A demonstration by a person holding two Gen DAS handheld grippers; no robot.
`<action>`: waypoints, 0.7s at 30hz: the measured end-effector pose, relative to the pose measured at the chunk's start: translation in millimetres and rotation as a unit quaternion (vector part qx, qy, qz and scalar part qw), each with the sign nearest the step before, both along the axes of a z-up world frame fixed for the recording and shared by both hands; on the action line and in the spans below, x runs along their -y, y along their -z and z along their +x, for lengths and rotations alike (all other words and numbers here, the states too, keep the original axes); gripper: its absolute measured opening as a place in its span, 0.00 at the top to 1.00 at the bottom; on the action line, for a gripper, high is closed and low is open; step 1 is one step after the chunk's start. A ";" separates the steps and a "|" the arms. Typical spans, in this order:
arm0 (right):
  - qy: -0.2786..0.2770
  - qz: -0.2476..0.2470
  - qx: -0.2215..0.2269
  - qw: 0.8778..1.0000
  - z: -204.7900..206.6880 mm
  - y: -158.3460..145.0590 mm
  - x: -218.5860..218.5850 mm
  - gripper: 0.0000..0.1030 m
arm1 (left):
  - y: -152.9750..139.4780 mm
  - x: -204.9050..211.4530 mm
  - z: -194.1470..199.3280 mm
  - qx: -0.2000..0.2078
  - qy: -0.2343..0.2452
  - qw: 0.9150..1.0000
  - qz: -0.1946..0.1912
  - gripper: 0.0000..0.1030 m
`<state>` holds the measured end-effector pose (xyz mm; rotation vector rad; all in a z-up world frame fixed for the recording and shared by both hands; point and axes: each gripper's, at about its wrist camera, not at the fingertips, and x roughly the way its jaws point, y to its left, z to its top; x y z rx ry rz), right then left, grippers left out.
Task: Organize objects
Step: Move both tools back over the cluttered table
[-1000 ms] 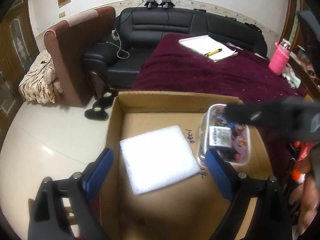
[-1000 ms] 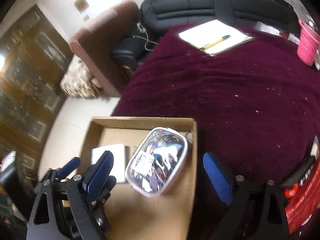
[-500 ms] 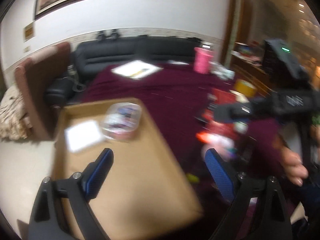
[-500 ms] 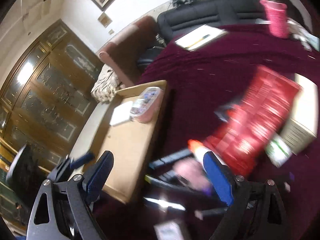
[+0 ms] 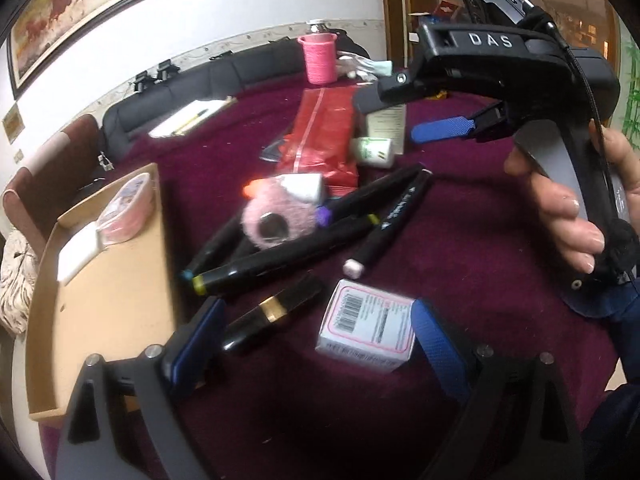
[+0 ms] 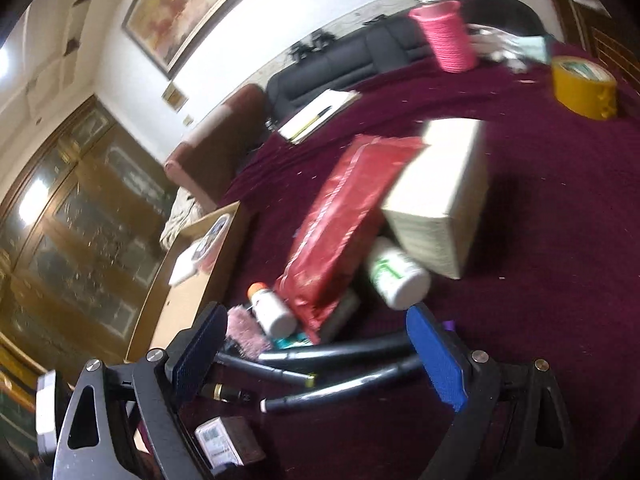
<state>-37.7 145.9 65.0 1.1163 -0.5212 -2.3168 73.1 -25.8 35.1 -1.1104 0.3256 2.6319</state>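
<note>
A cardboard tray (image 5: 100, 300) at left holds a clear pouch (image 5: 128, 212) and white foam pad (image 5: 78, 252). Markers (image 5: 280, 256) and a barcoded box (image 5: 366, 326) lie on the maroon surface (image 5: 460, 240) — both hand-held grippers, left (image 5: 316, 344) and right (image 6: 320, 352), gape wide, empty.

Open maroon cloth (image 5: 460, 248) is found from 2 to 4 o'clock of the clutter in the left wrist view, obstructed only by the right gripper (image 5: 440, 130) held above it at 1 o'clock. The centre is blocked by crossed black markers (image 5: 304, 240), a pink fuzzy item (image 5: 276, 220) and a red packet (image 5: 320, 132), with a small barcoded box (image 5: 366, 326) lying between the spread left fingers (image 5: 438, 350). At 9 o'clock, bare floor is left in the cardboard box (image 5: 108, 292) below the white pad (image 5: 76, 254) and clear case (image 5: 128, 210).
</note>
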 end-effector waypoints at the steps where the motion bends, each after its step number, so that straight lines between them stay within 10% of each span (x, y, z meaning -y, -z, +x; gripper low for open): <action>1: 0.012 0.001 -0.001 1.000 0.4 -0.3 -4.6 0.08 | 0.7 -3.8 -0.8 0.000 0.003 1.000 -0.001 0.10; 10: 0.073 0.012 0.017 0.997 -6.6 8.8 -26.2 0.08 | 17.2 -34.3 -17.7 0.026 0.040 0.999 -0.005 0.18; 14: 0.101 0.026 0.019 0.994 -6.8 9.9 -32.9 0.08 | 15.8 -28.3 -35.8 0.044 0.038 0.998 0.038 0.55; 21: 0.111 0.079 0.047 0.990 -8.1 -9.0 -23.9 0.08 | 20.1 2.8 -49.3 0.091 0.020 0.984 0.152 0.87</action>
